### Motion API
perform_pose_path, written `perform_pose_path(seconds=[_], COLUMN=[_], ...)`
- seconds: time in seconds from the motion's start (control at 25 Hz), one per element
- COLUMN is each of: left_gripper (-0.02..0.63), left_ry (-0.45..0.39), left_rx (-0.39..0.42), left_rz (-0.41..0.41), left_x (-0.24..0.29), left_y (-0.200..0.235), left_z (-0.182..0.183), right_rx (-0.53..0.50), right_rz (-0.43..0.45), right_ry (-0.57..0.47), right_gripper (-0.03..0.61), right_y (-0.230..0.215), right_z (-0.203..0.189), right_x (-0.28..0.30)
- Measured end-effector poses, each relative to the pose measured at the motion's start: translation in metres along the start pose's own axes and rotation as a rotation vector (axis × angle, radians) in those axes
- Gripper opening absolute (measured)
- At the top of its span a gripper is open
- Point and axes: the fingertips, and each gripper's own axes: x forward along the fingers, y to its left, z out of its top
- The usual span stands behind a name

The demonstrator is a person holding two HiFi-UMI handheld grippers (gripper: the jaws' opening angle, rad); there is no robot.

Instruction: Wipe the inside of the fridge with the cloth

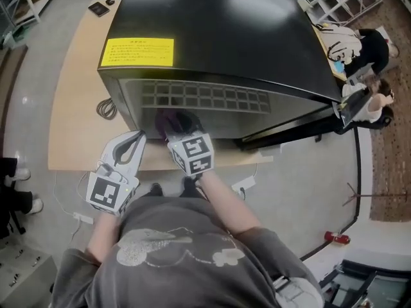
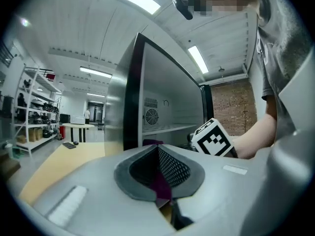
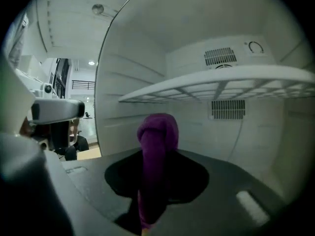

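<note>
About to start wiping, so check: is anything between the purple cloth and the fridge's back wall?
Nothing visible stands in the way. The right hand-held gripper grips the purple cloth inside the open fridge, under the wire shelf. The back wall ahead shows only its vents.

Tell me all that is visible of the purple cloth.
The cloth is purple, soft-looking fabric, bunched into a rounded upright wad. The right gripper is shut on its lower part, and its top stands out past the jaws. It is held inside the open fridge, below the white wire shelf. Whether it touches any wall cannot be seen.
</note>
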Motion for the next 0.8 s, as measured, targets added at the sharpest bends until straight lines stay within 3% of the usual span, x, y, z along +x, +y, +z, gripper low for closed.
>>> perform_pose_path(seconds=[0.2,0.32,0.64,0.8], left_gripper=[0.018,0.018,0.018,0.018], left_ry=[-0.014,-0.003,0.010,0.017], left_rx=[0.004,0.008,0.012,0.024], left_rz=[0.028,0.030,0.007,0.024], left_x=[-0.012,-0.014,-0.011,-0.010], left_y=[0.016,0.018,0.012,0.007], left_z=[-0.003,-0.007,-0.012,-0.020], right_rx=[-0.094,-0.133,-0.095,-0.102], right_rz=[0.010,0.059,0.154,0.244], right_ry=[0.003,-0.003,-0.042,-0.052], right_gripper=[0.078,0.078,0.078,0.078], right_y=[-0.002,0.009,0.042,0.061], right_z=[0.008,0.011,0.014,0.010], right_x=[0.049,0.060,0.033,0.008])
